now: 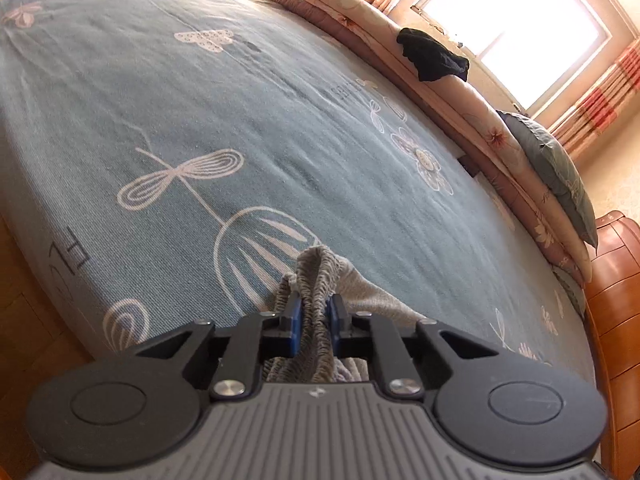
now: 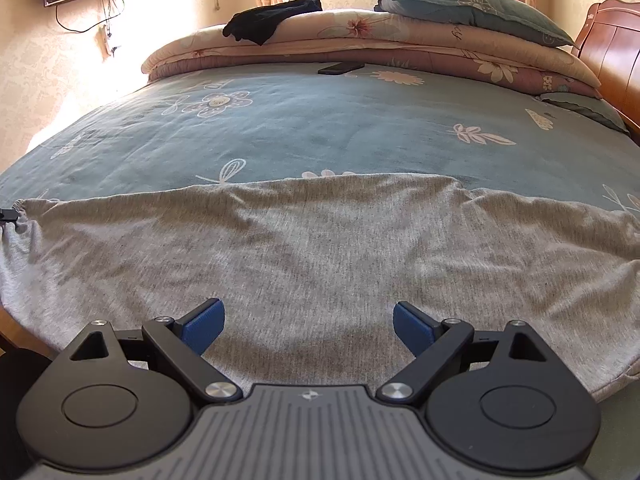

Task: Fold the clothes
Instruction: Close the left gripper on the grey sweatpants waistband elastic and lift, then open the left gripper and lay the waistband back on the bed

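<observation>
On the bed's blue sheet (image 1: 280, 128), printed letters are too blurred to read; the left hand-held gripper (image 1: 314, 312) clenches the grey garment (image 2: 320, 248), the right hand-held gripper (image 2: 308, 322) spread above it.

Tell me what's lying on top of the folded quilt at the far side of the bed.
On the folded quilt lie a black garment and a teal pillow. Whatever sits beneath those two is covered.

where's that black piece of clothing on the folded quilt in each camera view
Left wrist view: the black garment lies upper right, on the quilt's edge below the window.
Right wrist view: the black garment lies top, left of centre, on the quilt.
Shared landmark: the teal pillow on that same folded quilt.
</observation>
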A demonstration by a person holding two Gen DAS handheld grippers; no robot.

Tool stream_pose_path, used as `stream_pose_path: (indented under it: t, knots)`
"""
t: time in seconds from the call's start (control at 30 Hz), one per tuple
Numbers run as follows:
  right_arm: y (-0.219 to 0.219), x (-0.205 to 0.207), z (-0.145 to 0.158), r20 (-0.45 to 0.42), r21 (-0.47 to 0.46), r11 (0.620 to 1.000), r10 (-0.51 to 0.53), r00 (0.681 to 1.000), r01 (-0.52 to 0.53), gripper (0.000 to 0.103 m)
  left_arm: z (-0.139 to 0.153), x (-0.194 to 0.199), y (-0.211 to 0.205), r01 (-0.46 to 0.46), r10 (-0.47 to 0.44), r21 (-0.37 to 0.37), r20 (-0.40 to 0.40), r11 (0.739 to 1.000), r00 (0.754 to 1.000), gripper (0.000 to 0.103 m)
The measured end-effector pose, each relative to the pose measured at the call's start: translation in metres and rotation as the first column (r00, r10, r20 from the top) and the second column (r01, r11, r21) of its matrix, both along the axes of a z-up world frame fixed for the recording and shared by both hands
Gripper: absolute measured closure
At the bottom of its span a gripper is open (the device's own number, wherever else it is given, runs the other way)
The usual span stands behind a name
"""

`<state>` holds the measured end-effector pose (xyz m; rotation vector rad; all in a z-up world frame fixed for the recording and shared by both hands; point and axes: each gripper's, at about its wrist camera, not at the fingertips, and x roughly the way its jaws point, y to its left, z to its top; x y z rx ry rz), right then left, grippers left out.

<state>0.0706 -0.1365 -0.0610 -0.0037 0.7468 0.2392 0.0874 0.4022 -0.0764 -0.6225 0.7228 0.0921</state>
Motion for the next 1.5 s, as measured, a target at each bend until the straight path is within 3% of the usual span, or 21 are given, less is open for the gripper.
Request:
stream_pose_path:
  t: [0.23,0.43,0.63,0.7,0.77,0.8,0.97,1.07,1.2,1.37,1.5]
  knots:
    - [-0.007,0.000,-0.006,-0.015,0.037,0.999,-0.028,0.999,0.029,0.009,0.042,0.012,-0.021,0.045,-0.050,0.097,0.044,0.994,0.998,0.101]
    - [-0.016,-0.004,-0.006,0.000,0.050,0.998,-0.033,0.999,0.033,0.009,0.071,0.002,-0.023,0.061,-0.079,0.099,0.192,0.993,0.978,0.101]
    - [-0.031,-0.003,-0.010,-0.033,0.167,0.985,-0.039,0.999,0.044,0.009,0.047,-0.002,-0.029,0.081,-0.092,0.097,0.106,0.992,0.990,0.099]
    - [-0.032,-0.004,-0.009,-0.031,0.194,0.980,-0.025,0.999,0.031,0.009,0.042,-0.007,-0.032,0.098,-0.108,0.094,0.102,0.991,0.989,0.089]
    - [-0.031,-0.004,-0.008,-0.023,0.195,0.981,-0.016,1.000,0.020,0.006,0.038,-0.012,-0.036,0.101,-0.110,0.098,0.092,0.990,0.990,0.058]
    - [-0.030,-0.005,-0.008,-0.021,0.194,0.981,-0.008,1.000,0.012,0.004,0.037,-0.015,-0.038,0.102,-0.112,0.108,0.089,0.989,0.990,0.054]
    - [-0.030,-0.003,-0.017,-0.050,0.203,0.979,-0.006,0.999,0.016,0.001,0.034,-0.021,-0.057,0.155,-0.166,0.151,0.060,0.976,0.984,0.043]
    - [-0.034,0.000,-0.031,-0.106,0.207,0.978,-0.019,0.994,0.040,0.000,0.036,-0.020,-0.074,0.210,-0.223,0.169,0.062,0.963,0.973,0.037]
    - [-0.035,-0.002,-0.037,-0.097,0.222,0.974,-0.030,0.995,0.051,0.000,0.035,-0.018,-0.104,0.291,-0.311,0.201,0.073,0.935,0.948,0.031]
    - [-0.024,-0.009,-0.041,-0.038,0.138,0.990,-0.016,0.999,0.021,0.000,0.024,-0.015,-0.129,0.350,-0.364,0.179,0.051,0.919,0.930,0.031]
    - [0.006,-0.013,-0.047,-0.031,-0.115,0.991,0.070,0.997,-0.073,0.000,0.020,-0.015,-0.145,0.368,-0.376,0.174,0.015,0.914,0.927,0.031]
